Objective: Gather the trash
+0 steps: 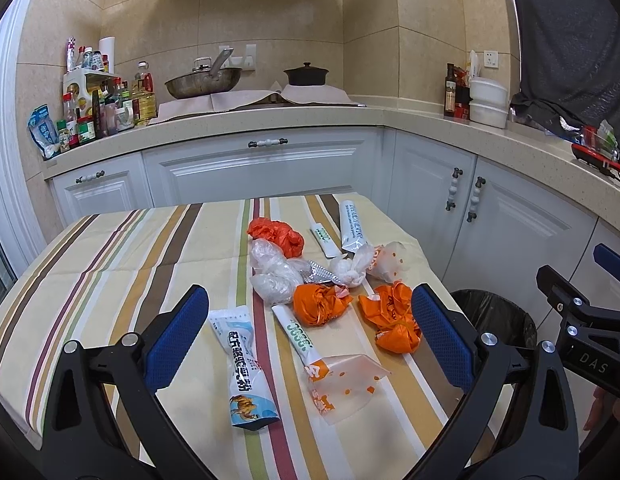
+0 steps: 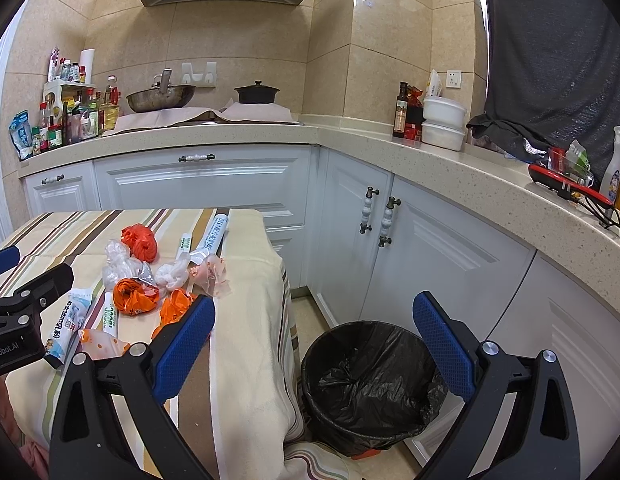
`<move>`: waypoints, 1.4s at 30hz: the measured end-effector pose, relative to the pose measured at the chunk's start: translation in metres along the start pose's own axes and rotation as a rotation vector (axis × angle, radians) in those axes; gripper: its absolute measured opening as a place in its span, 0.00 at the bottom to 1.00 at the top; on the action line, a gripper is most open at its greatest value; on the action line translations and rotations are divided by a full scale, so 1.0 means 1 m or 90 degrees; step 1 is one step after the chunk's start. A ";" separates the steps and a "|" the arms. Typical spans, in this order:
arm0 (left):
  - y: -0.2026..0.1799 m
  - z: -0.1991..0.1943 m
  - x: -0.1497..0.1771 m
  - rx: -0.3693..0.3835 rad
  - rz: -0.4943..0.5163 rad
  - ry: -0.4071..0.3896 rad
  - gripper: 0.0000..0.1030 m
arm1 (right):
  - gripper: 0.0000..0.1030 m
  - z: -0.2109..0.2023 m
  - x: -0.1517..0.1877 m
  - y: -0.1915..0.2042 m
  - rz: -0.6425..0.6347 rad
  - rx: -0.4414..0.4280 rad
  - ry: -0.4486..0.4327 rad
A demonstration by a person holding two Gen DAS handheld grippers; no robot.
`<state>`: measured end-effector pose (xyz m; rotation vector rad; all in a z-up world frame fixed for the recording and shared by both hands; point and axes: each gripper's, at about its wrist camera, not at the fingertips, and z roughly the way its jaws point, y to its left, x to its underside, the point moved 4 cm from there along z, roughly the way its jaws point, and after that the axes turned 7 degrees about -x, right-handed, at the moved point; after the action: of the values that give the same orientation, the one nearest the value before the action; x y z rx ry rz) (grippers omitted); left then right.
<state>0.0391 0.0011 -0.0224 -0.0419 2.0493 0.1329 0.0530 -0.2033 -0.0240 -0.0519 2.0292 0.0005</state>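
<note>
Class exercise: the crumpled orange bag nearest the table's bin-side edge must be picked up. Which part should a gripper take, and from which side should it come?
Take the orange bag across its bunched middle, coming down from above. It lies as a soft lump on the striped tablecloth, so probably any fold will pinch. The open right gripper hangs nearest it, above the bin; the left gripper is open too.

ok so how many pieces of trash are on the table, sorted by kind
orange plastic bags: 3
clear plastic bags: 2
clear bags with orange dots: 2
white printed sachets and packets: 4
foil blister pack: 1
total: 12
</note>
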 end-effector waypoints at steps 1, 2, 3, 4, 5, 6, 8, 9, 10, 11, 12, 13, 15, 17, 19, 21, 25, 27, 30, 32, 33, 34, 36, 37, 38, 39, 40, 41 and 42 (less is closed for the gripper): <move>0.000 0.000 0.001 0.000 0.000 0.000 0.96 | 0.94 0.000 0.000 0.000 0.000 0.000 0.000; 0.000 -0.001 -0.001 0.000 0.000 0.001 0.96 | 0.94 0.000 0.000 0.000 0.000 0.000 0.000; 0.000 0.000 -0.001 0.000 -0.001 0.001 0.96 | 0.94 0.000 0.000 0.000 0.000 0.000 0.000; 0.000 0.000 0.000 0.000 -0.001 0.002 0.96 | 0.94 0.000 0.000 0.000 0.000 0.000 0.000; 0.000 0.000 -0.001 0.000 -0.001 0.002 0.96 | 0.94 0.000 0.000 0.000 0.000 0.000 0.000; 0.000 0.000 -0.001 0.000 -0.001 0.003 0.96 | 0.94 0.000 0.000 0.000 0.000 0.000 0.000; 0.000 0.000 -0.001 0.001 0.000 0.002 0.96 | 0.94 0.000 0.000 0.000 0.000 0.000 0.000; -0.001 0.000 0.001 0.000 0.001 0.002 0.96 | 0.94 0.000 0.000 0.000 0.000 0.000 0.000; -0.001 0.000 0.000 0.000 0.000 0.002 0.96 | 0.94 0.000 0.000 0.000 0.000 0.000 0.000; -0.001 0.000 0.001 0.000 0.000 0.002 0.96 | 0.94 0.000 0.000 0.000 0.000 0.000 0.000; -0.001 0.000 0.000 0.000 0.000 0.002 0.96 | 0.94 -0.001 0.000 0.000 0.000 0.000 0.000; -0.001 0.000 0.001 0.000 -0.001 0.002 0.96 | 0.94 -0.001 0.000 0.000 0.000 0.000 0.000; -0.001 0.000 0.000 0.000 0.000 0.002 0.96 | 0.94 -0.001 0.000 0.000 0.000 0.000 0.000; -0.001 0.000 0.000 0.000 0.000 0.003 0.96 | 0.94 -0.001 0.000 0.000 0.000 0.000 0.000; -0.001 0.000 0.001 0.000 0.001 0.003 0.96 | 0.94 -0.001 0.000 0.000 0.001 0.000 0.000; -0.002 0.000 0.002 0.000 0.001 0.003 0.96 | 0.94 -0.001 0.000 0.000 0.000 0.000 0.000; -0.001 0.000 0.002 0.000 0.000 0.003 0.96 | 0.94 -0.001 0.001 0.000 0.000 0.000 0.000; -0.001 0.000 0.002 0.001 0.001 0.004 0.96 | 0.94 -0.001 0.001 0.000 0.000 0.000 0.000; -0.001 0.000 0.002 0.001 0.001 0.005 0.96 | 0.94 -0.001 0.001 -0.001 0.001 0.000 0.000; -0.002 0.001 0.004 0.001 0.002 0.005 0.96 | 0.94 -0.001 0.001 -0.001 0.001 0.000 0.000; -0.002 0.001 0.005 0.000 0.002 0.005 0.96 | 0.94 -0.001 0.001 -0.001 0.001 0.000 0.000; -0.002 0.001 0.005 0.001 0.001 0.005 0.96 | 0.94 -0.001 0.001 -0.001 0.001 0.000 0.000; -0.002 0.001 0.004 0.001 0.001 0.006 0.96 | 0.94 -0.001 0.001 -0.001 0.000 0.000 0.000; -0.002 0.001 0.005 0.001 0.001 0.006 0.96 | 0.94 -0.001 0.001 -0.001 0.001 0.000 0.000; -0.002 0.001 0.004 0.001 0.002 0.006 0.96 | 0.94 -0.001 0.001 -0.001 0.001 0.000 0.000; -0.002 0.001 0.004 0.001 0.002 0.006 0.96 | 0.94 -0.001 0.001 -0.001 0.001 0.000 0.000; -0.002 0.001 0.005 0.001 0.002 0.005 0.96 | 0.94 -0.001 0.002 -0.002 0.001 0.000 0.000; -0.002 0.001 0.005 0.001 0.002 0.005 0.96 | 0.94 -0.001 0.002 -0.002 0.001 0.000 0.000; -0.002 0.001 0.004 0.001 0.002 0.006 0.96 | 0.94 -0.001 0.002 -0.002 0.001 0.000 0.000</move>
<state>0.0384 -0.0009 -0.0267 -0.0392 2.0587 0.1331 0.0512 -0.2052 -0.0251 -0.0503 2.0297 0.0016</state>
